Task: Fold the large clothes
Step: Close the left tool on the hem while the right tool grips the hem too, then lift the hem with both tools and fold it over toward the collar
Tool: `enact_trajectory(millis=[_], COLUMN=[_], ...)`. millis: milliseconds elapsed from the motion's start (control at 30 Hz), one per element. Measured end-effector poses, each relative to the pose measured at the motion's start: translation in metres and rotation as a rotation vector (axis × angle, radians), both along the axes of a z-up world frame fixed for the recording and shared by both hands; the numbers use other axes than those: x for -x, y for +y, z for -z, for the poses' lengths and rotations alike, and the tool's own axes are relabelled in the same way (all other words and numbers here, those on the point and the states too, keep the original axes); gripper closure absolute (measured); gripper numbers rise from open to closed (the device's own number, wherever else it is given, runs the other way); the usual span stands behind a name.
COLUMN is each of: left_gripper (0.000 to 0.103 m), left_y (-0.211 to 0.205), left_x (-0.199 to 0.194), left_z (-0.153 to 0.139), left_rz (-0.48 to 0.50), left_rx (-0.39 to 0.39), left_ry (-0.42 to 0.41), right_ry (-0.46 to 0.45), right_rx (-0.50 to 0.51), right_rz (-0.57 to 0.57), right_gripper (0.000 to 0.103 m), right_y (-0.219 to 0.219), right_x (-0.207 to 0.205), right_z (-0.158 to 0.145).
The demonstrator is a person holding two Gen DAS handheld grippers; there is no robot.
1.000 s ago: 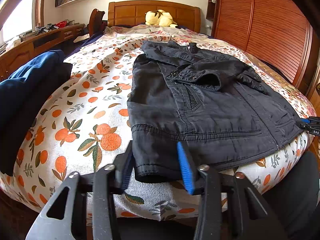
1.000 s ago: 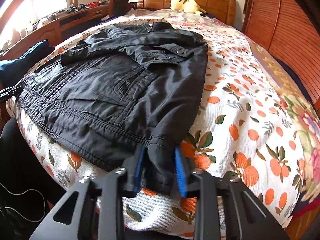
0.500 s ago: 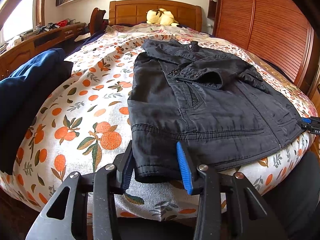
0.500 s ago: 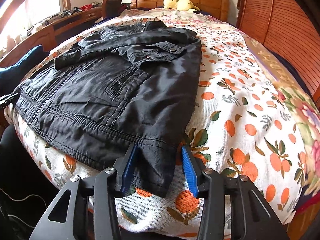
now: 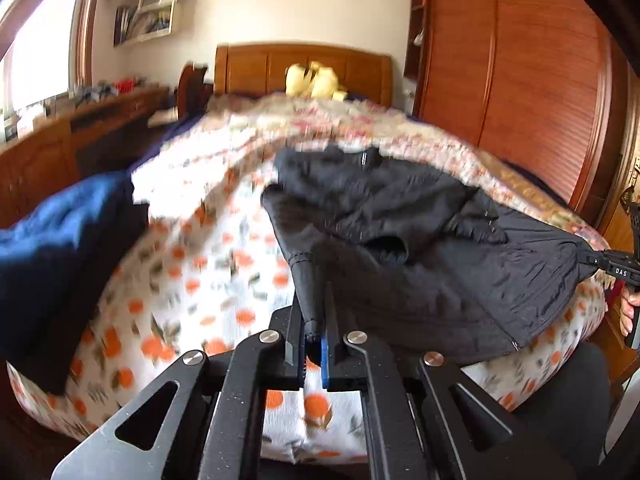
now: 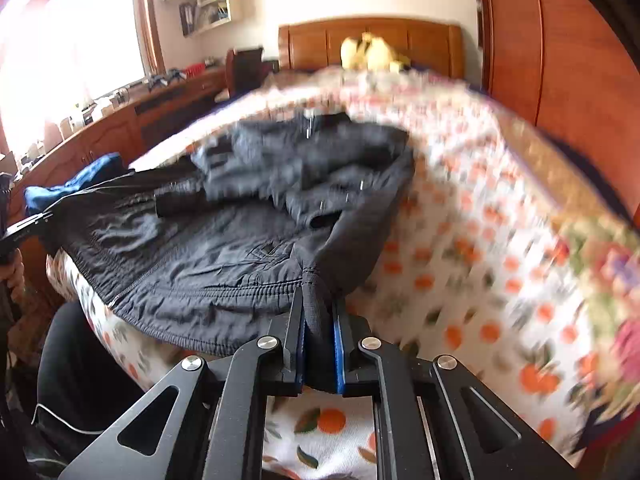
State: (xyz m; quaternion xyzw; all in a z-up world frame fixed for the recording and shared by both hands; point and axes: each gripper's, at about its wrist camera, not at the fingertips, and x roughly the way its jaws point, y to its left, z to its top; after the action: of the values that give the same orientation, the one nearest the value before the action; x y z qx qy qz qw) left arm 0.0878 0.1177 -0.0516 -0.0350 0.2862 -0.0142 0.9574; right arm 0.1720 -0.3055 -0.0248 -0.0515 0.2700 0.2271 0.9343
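Left wrist view: the left tool [image 5: 314,340] is clamped tight on a hem corner of the black jacket [image 5: 420,248], which lies on the orange-print bedspread [image 5: 192,280] with that corner pulled up. The right tool [image 5: 608,266] pinches the far corner.

Right wrist view: the right tool [image 6: 318,344] is closing, its blue pads gripping the jacket [image 6: 224,240] hem, bunched between them. A blue garment [image 6: 76,180] sits beyond.

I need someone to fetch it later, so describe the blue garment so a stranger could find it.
Start at the bed with the orange-print cover. On its window-side edge lies the blue garment, a bunched heap, unlike the black jacket spread across the middle.
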Motion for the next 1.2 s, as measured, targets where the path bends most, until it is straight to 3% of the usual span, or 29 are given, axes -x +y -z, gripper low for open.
enact_trajectory(millis=[333,533,600,767,1000,1200], left_gripper=[0.098,0.098,0.098,0.098,0.098,0.098], left_y=[0.002,0.000,0.002,0.006,0.007,0.001], left_x=[0.036,0.064,0.069,0.043,-0.030,-0.077], left_z=[-0.118,-0.159,-0.163,-0.135,-0.065,-0.040], left_rz=[0.011,0.020,0.018,-0.006,-0.027,-0.057], left_rx=[0.004,-0.017,-0.009,-0.016,-0.018,-0.059], left_ry=[-0.218,-0.312,-0.327,-0.273,-0.134,-0.103], right_ry=[-0.197,-0.298,-0.311,-0.248,-0.121,-0.112], right_rx=[-0.018,0.001,0.005,0.022,0.006,0.016], right_rz=[-0.011,-0.016,-0.013,-0.015,0.001,0.043], right_gripper=[0.094,0.094,0.094,0.093,0.093,0.093], right_y=[-0.021,-0.042,-0.050,-0.044,-0.021,0.003], right_x=[0.064,0.120,0.134,0.122,0.025,-0.046], right_z=[-0.100,-0.133,-0.131,-0.096,-0.014,0.013])
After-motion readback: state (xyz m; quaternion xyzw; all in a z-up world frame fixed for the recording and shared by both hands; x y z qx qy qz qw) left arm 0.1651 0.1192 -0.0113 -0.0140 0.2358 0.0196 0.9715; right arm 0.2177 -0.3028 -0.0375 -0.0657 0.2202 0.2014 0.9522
